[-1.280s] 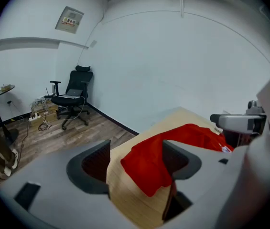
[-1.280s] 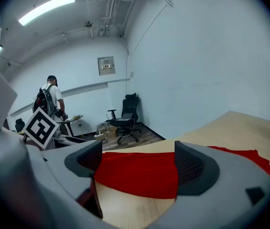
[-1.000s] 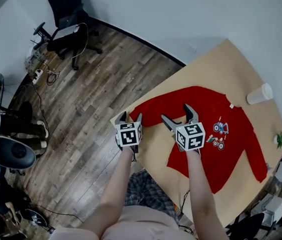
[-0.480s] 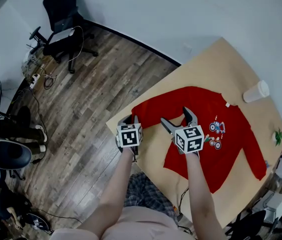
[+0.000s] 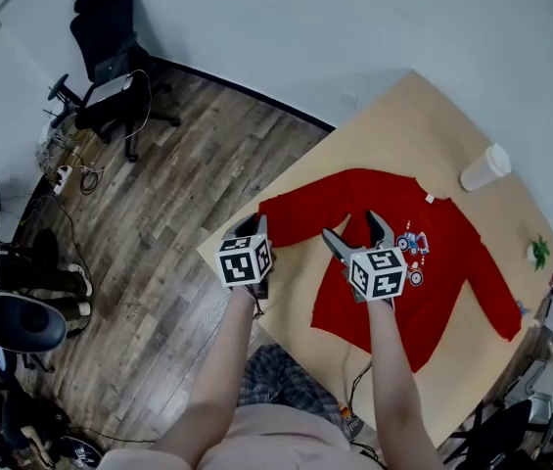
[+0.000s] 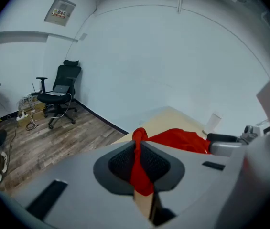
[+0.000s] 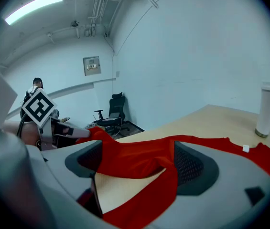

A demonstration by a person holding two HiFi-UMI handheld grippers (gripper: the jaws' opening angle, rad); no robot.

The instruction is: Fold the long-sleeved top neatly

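Observation:
A red long-sleeved top [image 5: 433, 282] with a small cartoon print lies spread on the tan table [image 5: 403, 125]. My left gripper [image 5: 254, 227] is at the table's left corner, its jaws closing, and the pads pinch the end of the left sleeve [image 6: 138, 168], which is raised off the table. My right gripper [image 5: 352, 231] hovers open over the place where that sleeve meets the body. Red cloth [image 7: 125, 161] lies between its wide-apart pads [image 7: 192, 163] without being pressed. The left gripper [image 7: 65, 130] with the sleeve end shows at the left of the right gripper view.
A white cup [image 5: 483, 167] stands near the table's far right edge, beside a small green item [image 5: 538, 253]. Beyond the table's left corner is wooden floor with a black office chair [image 5: 110, 57] and cables by the wall.
The left gripper's jaws have shut on the sleeve end and lifted it, moving up and inward. The right gripper has shifted a little further over the top, still open.

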